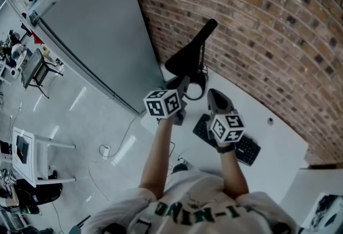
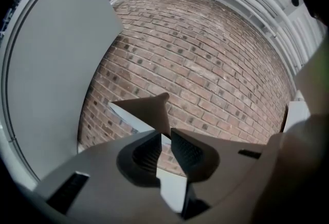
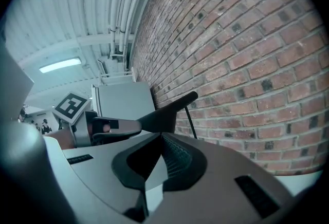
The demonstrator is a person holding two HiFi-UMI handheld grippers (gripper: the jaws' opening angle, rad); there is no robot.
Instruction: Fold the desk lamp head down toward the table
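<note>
The black desk lamp head [image 1: 188, 51] slants up toward the brick wall, its thin stem [image 3: 190, 120] running down behind it. My left gripper [image 1: 184, 83] is shut on the lamp head's lower, wider end; in the left gripper view the dark lamp head [image 2: 144, 110] narrows into the slim gap at my left gripper [image 2: 165, 135]. In the right gripper view the lamp head [image 3: 169, 111] sits in the left gripper's jaws. My right gripper [image 1: 212, 94] hovers over the table just right of the lamp; here my right gripper [image 3: 161, 136] is shut and holds nothing.
A black keyboard [image 1: 245, 148] lies on the white table [image 1: 278, 131] under the right hand. A black ring-shaped object [image 1: 197, 88] rests near the lamp's foot. The brick wall [image 1: 257, 29] stands close behind, with a grey partition panel [image 1: 96, 29] to the left.
</note>
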